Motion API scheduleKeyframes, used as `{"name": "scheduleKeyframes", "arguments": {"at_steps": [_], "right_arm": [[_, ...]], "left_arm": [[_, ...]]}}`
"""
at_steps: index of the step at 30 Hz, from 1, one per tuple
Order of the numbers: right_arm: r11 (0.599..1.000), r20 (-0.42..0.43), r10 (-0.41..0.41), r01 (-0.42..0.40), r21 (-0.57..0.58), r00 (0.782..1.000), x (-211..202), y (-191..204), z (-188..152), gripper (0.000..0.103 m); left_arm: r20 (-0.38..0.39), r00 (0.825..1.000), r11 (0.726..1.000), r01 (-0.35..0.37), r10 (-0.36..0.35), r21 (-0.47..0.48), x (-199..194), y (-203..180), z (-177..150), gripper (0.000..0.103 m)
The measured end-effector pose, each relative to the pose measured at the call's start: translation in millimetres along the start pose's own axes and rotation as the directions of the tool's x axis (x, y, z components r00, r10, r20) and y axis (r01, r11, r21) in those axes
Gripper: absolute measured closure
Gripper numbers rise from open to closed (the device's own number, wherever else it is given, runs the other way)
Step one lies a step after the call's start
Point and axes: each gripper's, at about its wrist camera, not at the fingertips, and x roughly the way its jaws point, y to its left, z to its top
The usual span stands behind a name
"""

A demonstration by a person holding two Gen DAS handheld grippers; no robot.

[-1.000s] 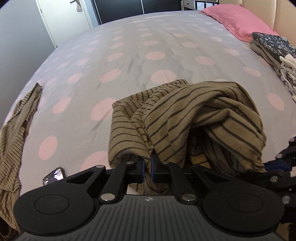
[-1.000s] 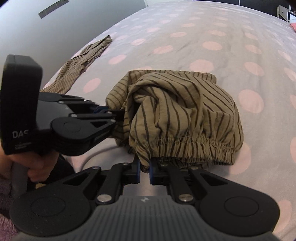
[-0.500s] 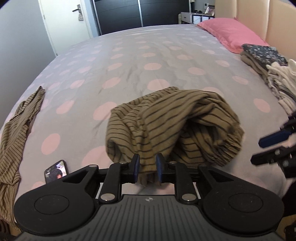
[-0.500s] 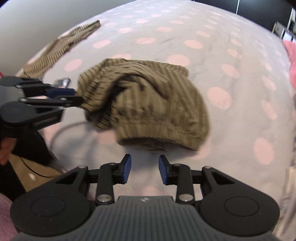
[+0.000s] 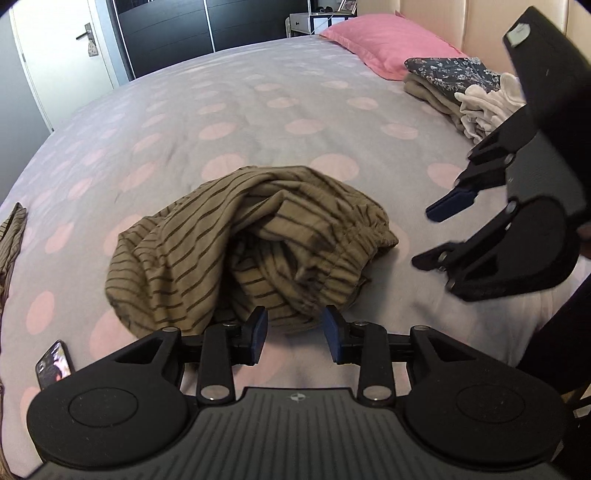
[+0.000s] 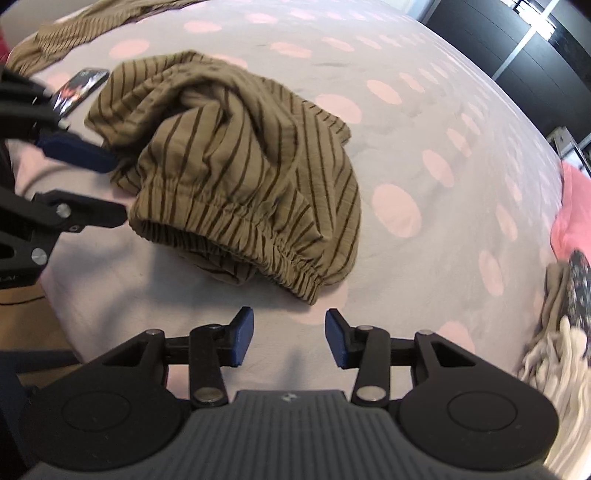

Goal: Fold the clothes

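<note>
Stretching across both views, the bed (image 5: 258, 110) is wearing a grey cover with pale pink dots, running back toward a white door (image 5: 59, 55) and dark wardrobe fronts (image 5: 166, 33) at twelve o'clock in the left wrist view. A pink pillow (image 5: 384, 44) is lying at one o'clock, and just in front of it a pile of folded clothes (image 5: 454, 88) is sitting at two o'clock, a dark flowered piece on top and something white beside it.

At the centre of the left wrist view the striped olive garment (image 5: 251, 243) is lying bunched on the bed, its elastic waistband (image 6: 236, 236) facing the right wrist camera. A second striped piece (image 6: 92, 26) is trailing off at eleven o'clock in the right wrist view.

The left tongs (image 5: 294, 332) have just been opening and are standing apart at six o'clock, with the garment's near edge lying between the pads but not pinched. The right tongs (image 6: 289, 339) have likewise just been opening; they are gaping over bare cover, just short of the waistband, holding nothing.

A phone (image 5: 53, 363) is lying at eight o'clock in the left wrist view, near the bed's edge.
</note>
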Motion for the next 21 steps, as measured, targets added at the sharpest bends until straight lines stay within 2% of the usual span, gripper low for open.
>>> {"name": "scheduleKeyframes", "arguments": {"at_steps": [4, 9, 13, 17, 18, 19, 21], "right_arm": [[0.997, 0.045, -0.007, 0.01, -0.071, 0.999, 8.5, 3.7, 2.0, 0.056], [0.969, 0.163, -0.094, 0.128, -0.213, 0.982, 14.8, 13.3, 4.6, 0.056], [0.96, 0.167, -0.08, 0.121, -0.251, 0.983, 23.4, 16.8, 16.2, 0.058], [0.945, 0.181, -0.121, 0.169, -0.28, 0.976, 33.8, 21.9, 29.5, 0.058], [0.945, 0.178, -0.129, 0.176, -0.277, 0.975, 35.5, 20.7, 33.4, 0.062], [0.944, 0.175, -0.137, 0.182, -0.274, 0.975, 37.3, 19.5, 37.3, 0.071], [0.945, 0.179, -0.155, 0.199, -0.259, 0.972, 37.7, 15.1, 45.4, 0.08]], "left_arm": [[0.014, 0.999, 1.0, -0.029, 0.029, -0.002, 11.1, -6.0, 9.6, 0.072], [-0.009, 0.993, 0.993, -0.117, 0.117, -0.007, 30.1, 1.1, 21.6, 0.072], [-0.027, 0.986, 0.984, -0.164, 0.163, -0.07, 42.1, 27.8, 31.2, 0.072], [-0.031, 0.982, 0.973, -0.191, 0.189, -0.131, 51.7, 53.1, 37.4, 0.072], [-0.031, 0.98, 0.97, -0.199, 0.197, -0.142, 54.0, 58.3, 38.7, 0.072], [-0.031, 0.978, 0.967, -0.209, 0.207, -0.149, 56.1, 63.0, 40.0, 0.072], [-0.033, 0.974, 0.96, -0.226, 0.224, -0.163, 59.1, 73.4, 42.5, 0.072]]}}
